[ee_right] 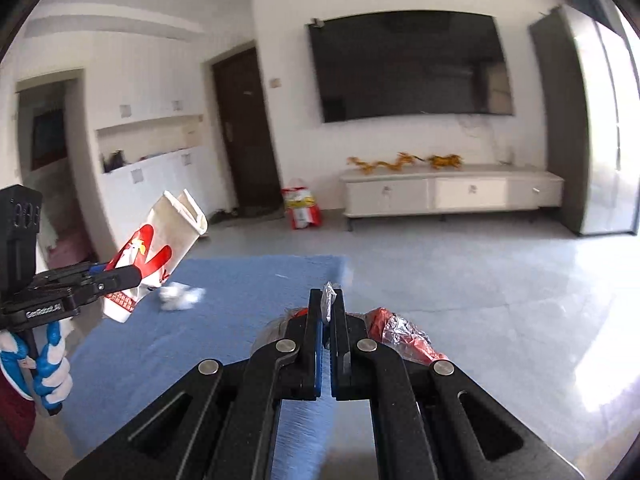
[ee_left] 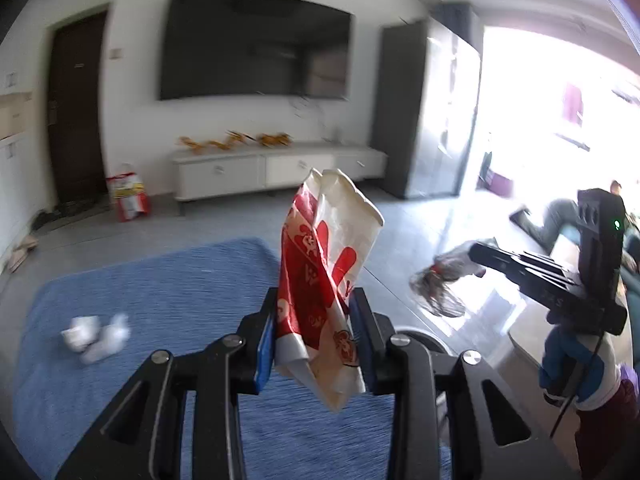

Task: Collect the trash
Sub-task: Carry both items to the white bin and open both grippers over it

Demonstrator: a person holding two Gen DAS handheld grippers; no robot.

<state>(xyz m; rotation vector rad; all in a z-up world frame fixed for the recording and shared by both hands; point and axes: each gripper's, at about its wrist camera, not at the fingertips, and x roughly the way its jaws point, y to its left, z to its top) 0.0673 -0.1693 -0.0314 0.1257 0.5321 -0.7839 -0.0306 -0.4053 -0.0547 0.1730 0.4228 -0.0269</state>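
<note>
My left gripper (ee_left: 316,312) is shut on a crumpled red-and-white paper bag (ee_left: 328,264), which stands up between the blue pads. The right wrist view shows the same paper bag (ee_right: 160,248) at the left, held by the left gripper (ee_right: 128,274). My right gripper (ee_right: 329,300) is shut on a clear plastic wrapper (ee_right: 328,300) with red print; most of the wrapper (ee_right: 400,334) hangs below and to the right. In the left wrist view the right gripper (ee_left: 476,252) holds that wrapper (ee_left: 436,286) over the floor. Crumpled white tissue (ee_left: 96,336) lies on the blue rug (ee_left: 160,288).
A white TV cabinet (ee_right: 452,194) with orange figurines stands under a wall-mounted TV (ee_right: 408,64). A red-and-yellow sack (ee_right: 301,206) leans by a dark door (ee_right: 244,132). A tall dark cabinet (ee_left: 424,112) is at the right. A person (ee_left: 556,216) crouches near the bright window. The grey floor (ee_right: 480,280) is glossy.
</note>
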